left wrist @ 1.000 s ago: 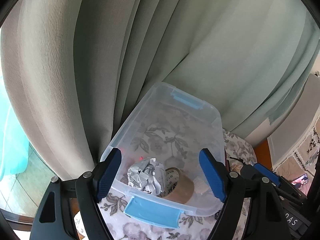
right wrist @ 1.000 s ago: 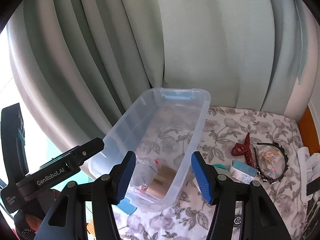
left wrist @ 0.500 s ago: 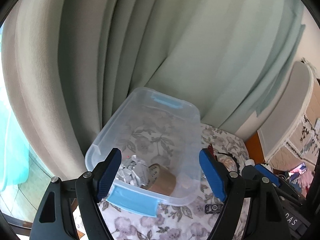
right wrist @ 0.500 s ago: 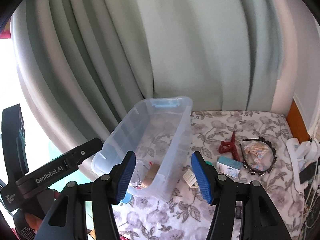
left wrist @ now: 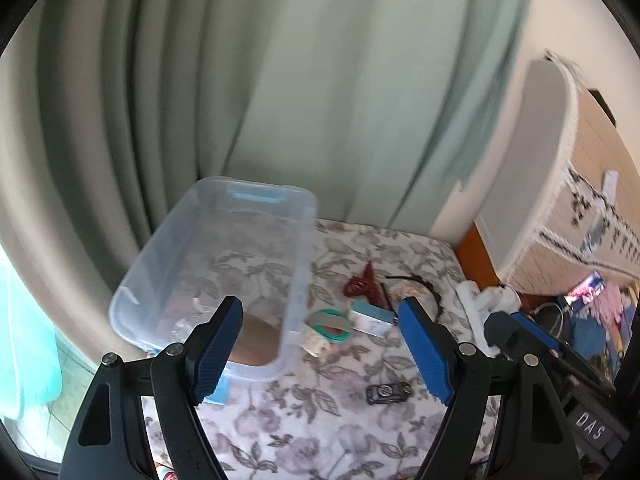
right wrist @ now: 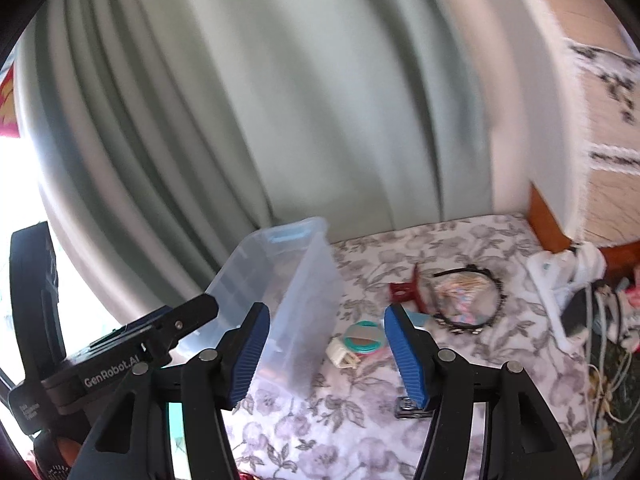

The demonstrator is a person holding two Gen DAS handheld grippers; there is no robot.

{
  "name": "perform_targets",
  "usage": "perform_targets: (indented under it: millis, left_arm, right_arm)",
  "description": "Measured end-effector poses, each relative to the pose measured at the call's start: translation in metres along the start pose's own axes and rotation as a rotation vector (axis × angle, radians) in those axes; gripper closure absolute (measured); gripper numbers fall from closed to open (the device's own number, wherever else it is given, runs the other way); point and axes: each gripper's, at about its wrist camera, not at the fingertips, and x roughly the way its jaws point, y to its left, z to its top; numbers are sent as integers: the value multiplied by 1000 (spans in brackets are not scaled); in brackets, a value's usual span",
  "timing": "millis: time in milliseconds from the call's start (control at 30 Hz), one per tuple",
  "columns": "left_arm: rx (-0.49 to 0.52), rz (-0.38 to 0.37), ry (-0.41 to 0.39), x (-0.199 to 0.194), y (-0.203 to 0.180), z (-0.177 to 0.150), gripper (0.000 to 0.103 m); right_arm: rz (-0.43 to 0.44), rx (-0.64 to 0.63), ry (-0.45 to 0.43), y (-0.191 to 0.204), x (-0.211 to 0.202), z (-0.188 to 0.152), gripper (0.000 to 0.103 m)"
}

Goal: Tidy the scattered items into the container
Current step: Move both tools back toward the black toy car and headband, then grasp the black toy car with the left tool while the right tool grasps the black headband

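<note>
A clear plastic bin [left wrist: 302,248] with blue latches stands at the left on the floral cloth; a brown tape roll [left wrist: 256,344] and crumpled foil [left wrist: 186,322] lie inside. Right of it are scattered a red hair claw [left wrist: 360,284], a black headband [right wrist: 468,300], a light-blue box [left wrist: 370,318], a teal ring [right wrist: 364,338], a cream item [right wrist: 342,354] and a small black thing [left wrist: 388,392]. My left gripper [left wrist: 320,312] hangs open above the bin's near right corner. The jaws of my right gripper [right wrist: 326,314] are opening, with nothing between them.
Green curtains close off the back and left. A white power strip [right wrist: 560,280] with cables lies at the cloth's right edge, beside a wooden board and a white cabinet [left wrist: 532,160]. The left gripper's body [right wrist: 120,352] shows at the lower left of the right wrist view.
Both views have swung right and drawn back from the bin, which now sits further left. The scattered items on the cloth have come into the left wrist view.
</note>
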Motion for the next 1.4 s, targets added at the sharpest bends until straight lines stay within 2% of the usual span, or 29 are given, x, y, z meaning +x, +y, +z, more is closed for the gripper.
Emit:
perform_targets:
  millis: [400,700,800,1067,1400]
  left_arm:
    - [116,-24,65,18,-59,-15,22]
    - [137,-10,170,54,-73,-41,22]
    - [123,-40,232,72,-73,-57,22]
    - [87,-58,399,123,-74,-101,22]
    - [54,-99,500,181,-93,-137,22]
  right_arm:
    - [-73,143,-21,-70,-27,-7,37]
    - [-94,172,110,-94,-3,-40,36]
    - [-114,187,146,-104,5,-52,36]
    - [-188,274,205,-137,17,-71,36]
    - [-236,298,287,-154,37,-85,36]
